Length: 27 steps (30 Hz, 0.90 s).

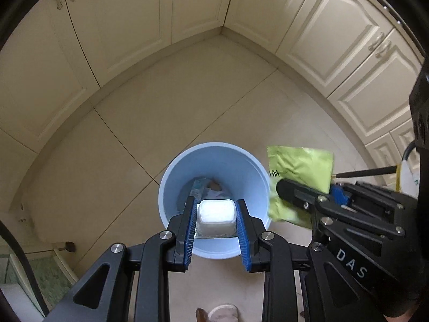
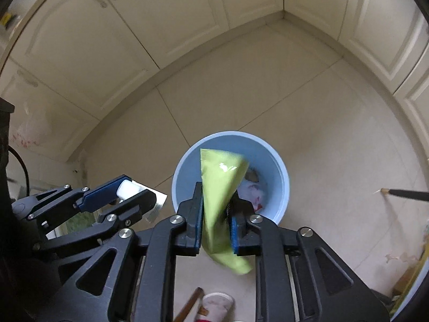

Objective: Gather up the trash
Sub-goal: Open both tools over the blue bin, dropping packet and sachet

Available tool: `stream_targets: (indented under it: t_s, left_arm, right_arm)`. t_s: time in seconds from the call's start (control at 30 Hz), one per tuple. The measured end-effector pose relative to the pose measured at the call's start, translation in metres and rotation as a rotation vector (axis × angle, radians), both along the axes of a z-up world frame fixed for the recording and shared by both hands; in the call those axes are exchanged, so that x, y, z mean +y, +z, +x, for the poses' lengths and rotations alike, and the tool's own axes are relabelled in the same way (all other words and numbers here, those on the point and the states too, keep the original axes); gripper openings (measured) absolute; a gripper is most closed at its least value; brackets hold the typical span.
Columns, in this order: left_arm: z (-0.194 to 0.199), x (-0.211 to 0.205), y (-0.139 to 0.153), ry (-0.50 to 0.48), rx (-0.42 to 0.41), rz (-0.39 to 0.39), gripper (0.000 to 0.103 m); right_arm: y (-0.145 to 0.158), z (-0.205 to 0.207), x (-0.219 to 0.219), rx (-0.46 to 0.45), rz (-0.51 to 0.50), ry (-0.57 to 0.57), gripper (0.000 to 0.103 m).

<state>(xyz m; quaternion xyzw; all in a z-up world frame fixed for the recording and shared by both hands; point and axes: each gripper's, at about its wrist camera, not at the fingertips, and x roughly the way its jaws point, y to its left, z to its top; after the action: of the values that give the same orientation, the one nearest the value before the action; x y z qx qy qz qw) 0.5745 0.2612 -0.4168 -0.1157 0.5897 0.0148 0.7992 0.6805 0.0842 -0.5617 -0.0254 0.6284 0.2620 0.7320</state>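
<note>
A light blue bin stands on the tiled floor, with wrappers and paper lying at its bottom. My left gripper hovers over its near rim, shut on a small white tub whose foil lid hangs loose. In the right wrist view the same tub shows in the left gripper at the left. My right gripper points down at the bin with a green packet between its pads, touching both. The packet's lower end is blurred. From the left wrist the packet and right gripper are beside the bin's right rim.
Cream cabinet doors line two sides and meet in a corner beyond the bin. A thin black stick lies on the floor at the right. A slipper shows at the bottom edge. Litter lies at the far right.
</note>
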Motion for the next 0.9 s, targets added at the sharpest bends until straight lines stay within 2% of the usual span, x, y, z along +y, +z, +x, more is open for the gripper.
stream_targets:
  t_s: [0.17,0.3,0.37,0.43,0.5,0.53,0.63,0.8,0.9]
  left_arm:
    - [0.015,-0.004,0.004,0.020,-0.004,-0.009,0.026]
    - [0.027,-0.004,0.002,0.058,0.007,-0.043,0.034]
    - [0.033,0.000,-0.001,0.078,0.011,-0.047,0.035]
    - [0.036,0.003,-0.002,0.117,0.016,-0.063,0.041]
    - [0.035,0.010,0.003,0.147,0.014,-0.107,0.045]
    - [0.034,0.011,0.006,0.152,0.010,-0.108,0.045]
    - [0.029,0.010,0.022,0.148,-0.003,-0.060,0.046]
    - [0.010,0.006,0.057,0.173,-0.028,-0.024,0.051]
    - [-0.007,-0.003,0.084,0.177,-0.057,0.032,0.051]
  right_arm:
    - [-0.006,0.007,-0.007,0.016,0.047,-0.013,0.019]
    - [-0.008,0.005,-0.016,0.054,0.097,-0.051,0.021]
    - [-0.006,0.006,-0.020,0.048,0.095,-0.064,0.028]
    - [-0.004,0.008,-0.028,0.053,0.112,-0.094,0.055]
    - [-0.001,0.010,-0.033,0.050,0.126,-0.109,0.062]
    - [0.002,0.010,-0.033,0.046,0.132,-0.112,0.062]
    - [0.010,0.007,-0.036,0.043,0.146,-0.113,0.062]
    - [0.046,-0.006,-0.033,-0.016,0.143,-0.092,0.062]
    - [0.069,-0.018,-0.027,-0.057,0.141,-0.077,0.067]
